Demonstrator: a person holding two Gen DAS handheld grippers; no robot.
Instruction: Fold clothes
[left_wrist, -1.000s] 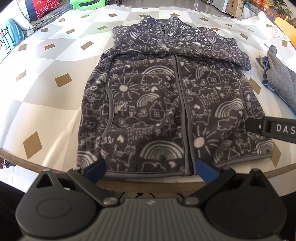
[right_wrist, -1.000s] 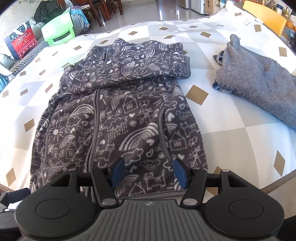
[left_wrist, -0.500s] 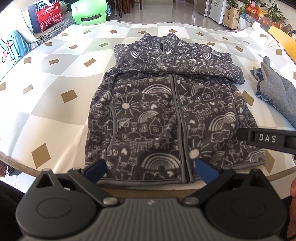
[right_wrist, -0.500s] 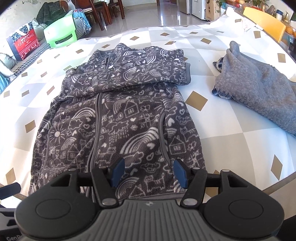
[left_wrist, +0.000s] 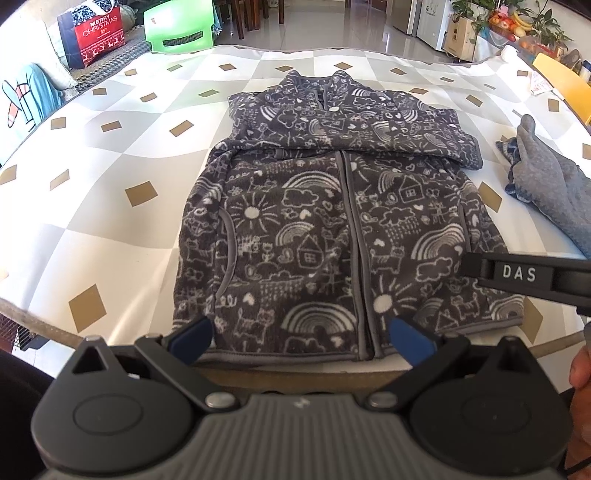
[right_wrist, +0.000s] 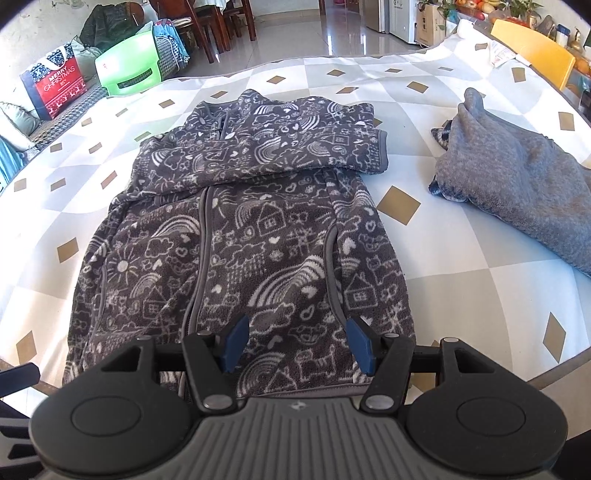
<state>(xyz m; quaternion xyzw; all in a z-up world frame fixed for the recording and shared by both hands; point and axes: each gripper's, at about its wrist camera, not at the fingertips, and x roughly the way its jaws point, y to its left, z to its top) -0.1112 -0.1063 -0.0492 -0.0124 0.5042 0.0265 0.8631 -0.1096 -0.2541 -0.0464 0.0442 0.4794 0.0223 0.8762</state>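
We see a patterned fleece jacket (left_wrist: 343, 236) flat on the table (left_wrist: 110, 192), sleeves folded across its chest. Both our left gripper (left_wrist: 301, 341) and right gripper (right_wrist: 297, 347) hover open (empty) above its hem. Soft, light, floppy; best pinched at hem corners.

The left gripper (left_wrist: 301, 341) has lifted back from the jacket (left_wrist: 332, 229), so in its view the hem now sits higher and more of the table (left_wrist: 110, 206) shows around the jacket.
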